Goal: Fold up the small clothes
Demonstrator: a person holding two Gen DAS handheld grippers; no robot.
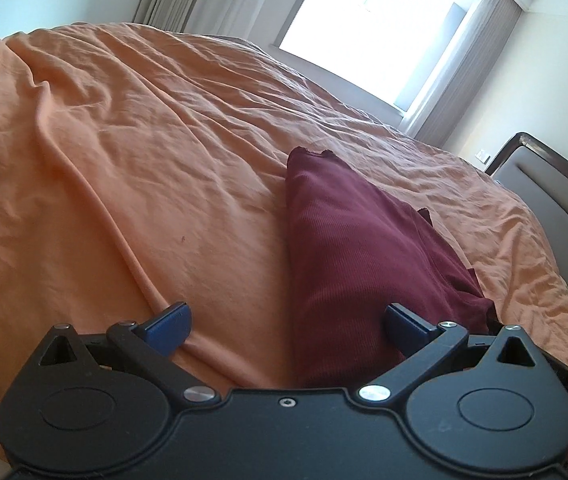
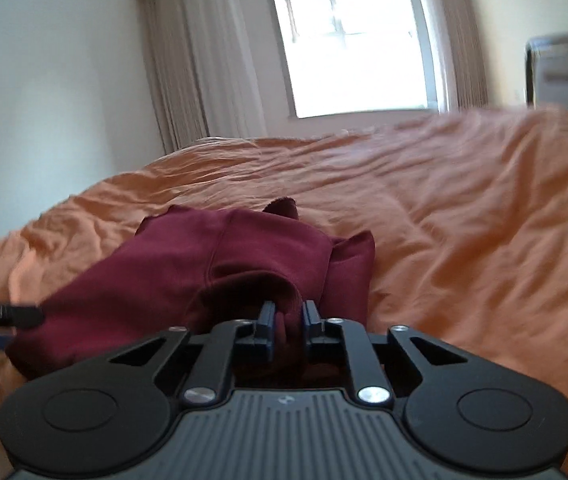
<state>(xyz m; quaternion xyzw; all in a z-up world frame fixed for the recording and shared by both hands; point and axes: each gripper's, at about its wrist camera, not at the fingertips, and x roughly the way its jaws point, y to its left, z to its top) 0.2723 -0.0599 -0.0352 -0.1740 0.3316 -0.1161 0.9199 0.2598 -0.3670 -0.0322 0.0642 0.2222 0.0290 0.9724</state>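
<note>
Left gripper: jaws spread wide apart, nothing held between them. Right blue fingertip resting against the near end of the garment; left fingertip just above bare bedsheet.

Right gripper: jaws drawn close together, clamped on a bunched fold of the garment's near edge. Cloth pinched between the two blue pads, rising in a hump just beyond them.

Count: two grippers, four blue fingertips in all, two per view. One garment, dark red, ribbed knit. Lay partly folded and crumpled on the bed, long and narrow in the left view, wider and heaped in the right view. Left end of the garment near a black tool tip at the edge of the right view, blurred.

One orange bedsheet, wrinkled, covering the whole bed. One dark headboard on the far right. One bright window beyond the bed, curtains on both sides.
</note>
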